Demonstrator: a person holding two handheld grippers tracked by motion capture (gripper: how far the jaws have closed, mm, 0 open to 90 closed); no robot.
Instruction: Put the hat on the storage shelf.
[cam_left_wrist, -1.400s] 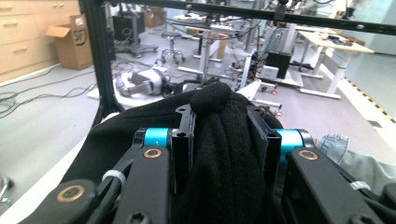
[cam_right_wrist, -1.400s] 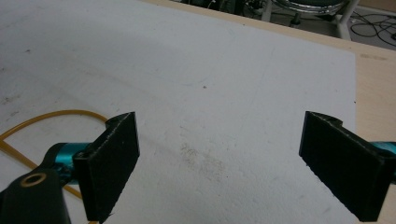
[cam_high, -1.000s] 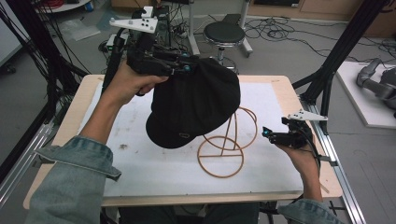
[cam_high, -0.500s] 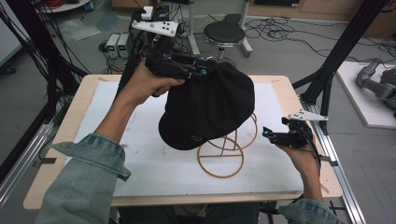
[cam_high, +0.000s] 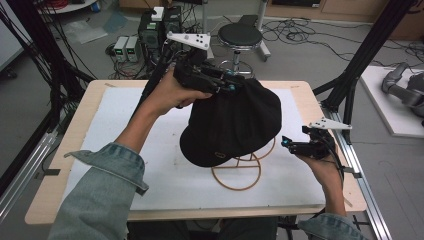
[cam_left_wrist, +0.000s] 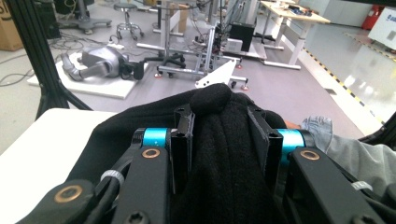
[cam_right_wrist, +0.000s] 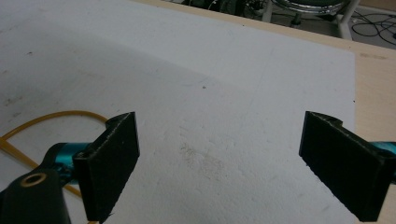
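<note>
My left hand-held gripper (cam_high: 227, 85) is clenched on a fold of the black cap (cam_high: 235, 125); in the left gripper view the fabric bunches between both pads (cam_left_wrist: 184, 140). Since a second ago I have carried the cap to the right and slightly down, so it now hangs over the top of the wire stand (cam_high: 237, 170) on the white surface (cam_high: 150, 175). I judge seating it remains. My right hand-held gripper (cam_right_wrist: 219, 163) stands released, unmoved, near the stand.
</note>
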